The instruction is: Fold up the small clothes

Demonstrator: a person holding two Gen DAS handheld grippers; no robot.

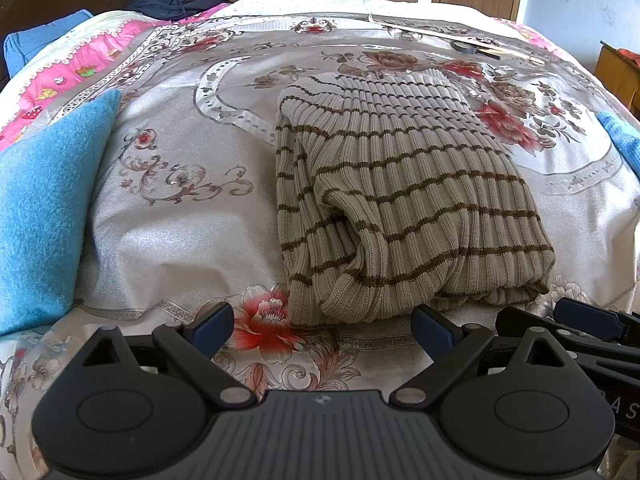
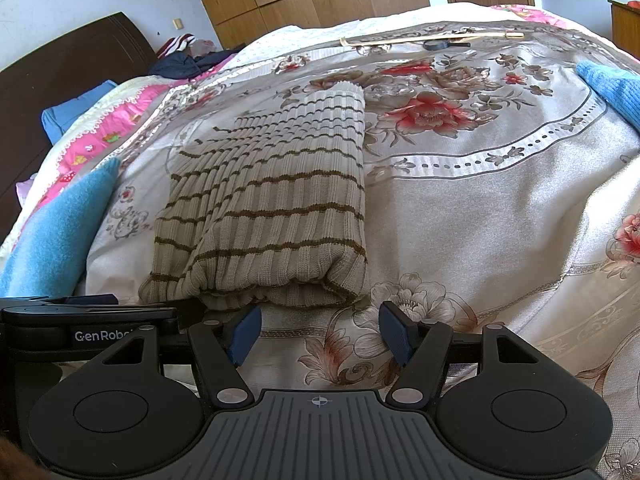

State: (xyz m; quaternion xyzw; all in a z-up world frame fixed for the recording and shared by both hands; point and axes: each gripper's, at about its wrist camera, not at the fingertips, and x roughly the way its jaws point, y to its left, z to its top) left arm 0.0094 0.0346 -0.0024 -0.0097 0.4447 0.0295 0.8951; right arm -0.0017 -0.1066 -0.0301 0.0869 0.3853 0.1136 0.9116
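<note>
- A folded striped sweater [image 1: 404,196], beige ribbed knit with thin brown stripes, lies on a floral bedspread [image 1: 180,240]; everything below is placed relative to it.
- The sweater is doubled into a thick bundle, one folded layer lapped over another, with its rounded fold edge towards the cameras.
- The left gripper [image 1: 323,330] sits just short of the sweater's near edge, its blue-padded tongs spread wide with nothing between them, only bedspread.
- The right gripper [image 2: 320,334] sits just short of the sweater's near right corner, its tongs also spread wide and empty, apart from the knit.
- The two grippers are side by side; each shows at the edge of the other's view.
- A blue woolly cloth [image 1: 48,208] lies well to the left of the sweater, and another blue cloth [image 2: 612,88] lies well to its right.
- Beyond the sweater, near the far edge of the bed, lie a thin pale stick [image 2: 432,40] and a small dark object [image 2: 436,45], too small to identify.
</note>
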